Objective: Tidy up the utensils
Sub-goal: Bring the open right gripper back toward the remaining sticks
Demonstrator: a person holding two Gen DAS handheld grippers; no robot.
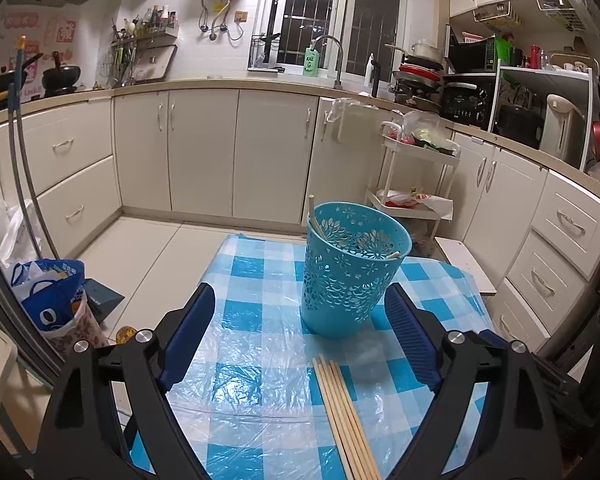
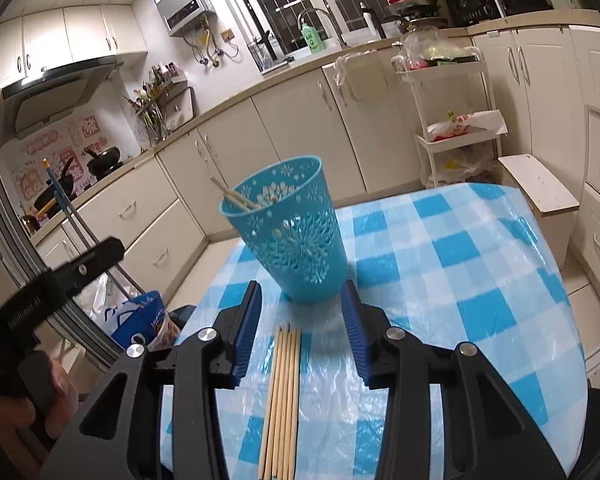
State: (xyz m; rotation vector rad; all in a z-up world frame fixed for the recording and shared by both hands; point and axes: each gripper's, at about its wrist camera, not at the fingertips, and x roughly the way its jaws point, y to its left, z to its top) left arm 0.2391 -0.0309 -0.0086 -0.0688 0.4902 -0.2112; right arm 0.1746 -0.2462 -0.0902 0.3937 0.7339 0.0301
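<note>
Wooden chopsticks (image 2: 283, 396) lie bundled near the counter's (image 2: 480, 280) near edge, just short of the blue perforated holder (image 2: 296, 236). Right gripper (image 2: 300, 334) spread above them, left gripper (image 1: 300, 340) spread too; lower squarely, pinch one mid-shaft.

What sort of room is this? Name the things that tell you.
Almost certainly a home kitchen: a sink tap under the window, woks on a stove and a countertop oven. Chopsticks lie by a blue holder.
</note>
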